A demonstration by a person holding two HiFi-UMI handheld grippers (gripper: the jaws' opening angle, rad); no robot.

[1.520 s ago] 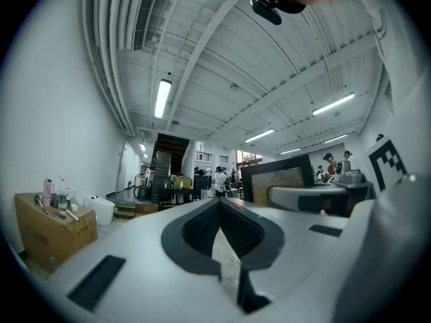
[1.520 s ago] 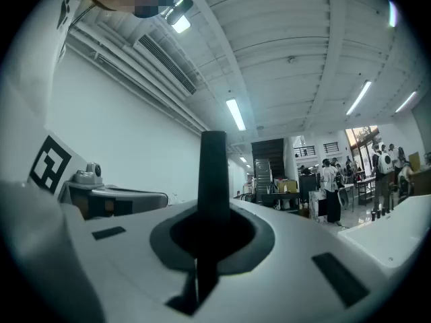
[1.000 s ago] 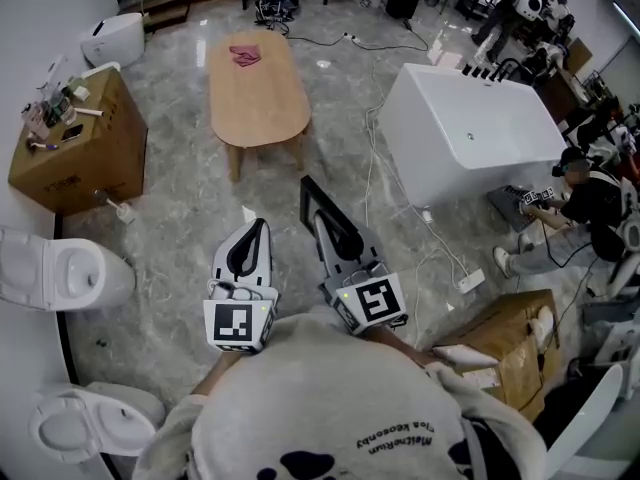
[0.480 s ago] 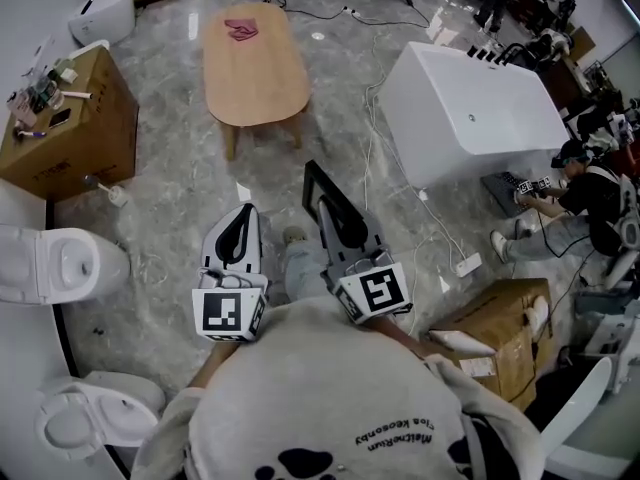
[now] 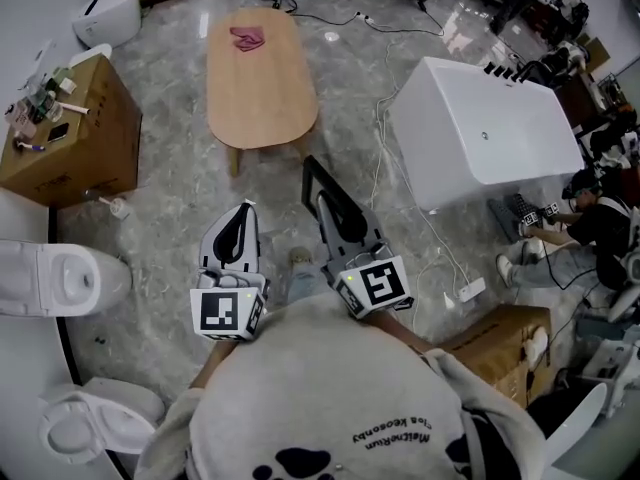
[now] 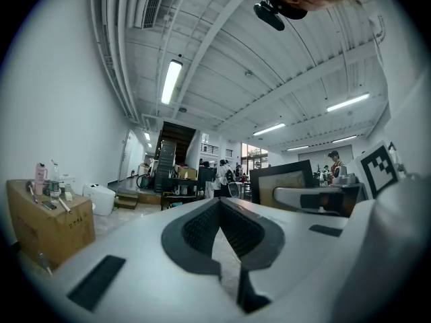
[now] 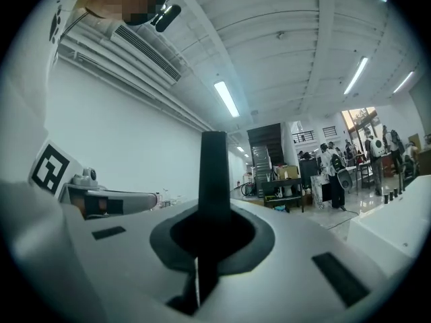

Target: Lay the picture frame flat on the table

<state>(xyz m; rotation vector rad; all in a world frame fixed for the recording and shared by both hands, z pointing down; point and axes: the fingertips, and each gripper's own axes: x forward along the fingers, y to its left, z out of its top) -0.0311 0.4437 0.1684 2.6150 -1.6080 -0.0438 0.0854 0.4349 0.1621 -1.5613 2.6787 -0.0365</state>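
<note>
Nearest to us, our grey sweatshirt [image 5: 330,408] fills the bottom of the head view, and our two grippers reach out from it over the marble floor [image 5: 170,208]. The left gripper [image 5: 247,209] has its jaws pressed together with nothing between them. The right gripper [image 5: 326,206] pinches the one picture frame [image 5: 312,175], which stands upright on edge between its pads. In the right gripper view it shows as a single dark bar rising from the jaws. We hold the frame in the air above the floor, well short of the oval wooden table [image 5: 260,93]. At the left edge we count two white toilets [image 5: 55,278]. There are two cardboard boxes: the left box [image 5: 85,153] carries small items on its top, and the right box [image 5: 495,340] sits near one seated person [image 5: 590,223]. Farther on, the one table bears one pink cloth [image 5: 247,38] at its far end, with one white bathtub [image 5: 490,128] to its right. The white shape [image 5: 105,16] at top left is perhaps a third toilet.
</note>
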